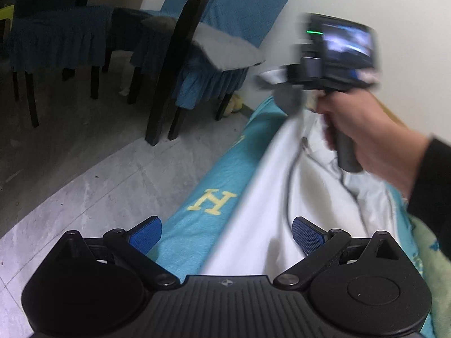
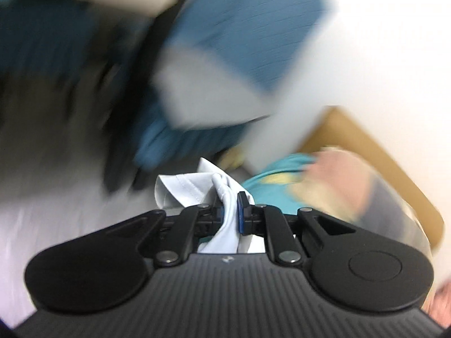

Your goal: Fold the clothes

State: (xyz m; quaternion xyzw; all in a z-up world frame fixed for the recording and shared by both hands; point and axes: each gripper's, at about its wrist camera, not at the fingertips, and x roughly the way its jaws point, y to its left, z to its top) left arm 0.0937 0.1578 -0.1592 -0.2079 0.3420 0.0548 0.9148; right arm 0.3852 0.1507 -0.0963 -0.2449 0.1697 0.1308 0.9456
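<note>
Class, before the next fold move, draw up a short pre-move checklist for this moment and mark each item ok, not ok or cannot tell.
1. Right gripper shut on the white garment: ok, cloth is bunched between its fingers.
2. Left gripper open and free: ok, fingers wide apart, nothing between them.
3. Garment within the left gripper's path: ok, white cloth lies just ahead, over the teal blanket.
4. Garment spread flat: not ok, it is lifted and wrinkled.
5. Views sharp enough to aim: not ok, the right wrist view is heavily blurred.
6. Which garment edge is held: cannot tell.
</note>
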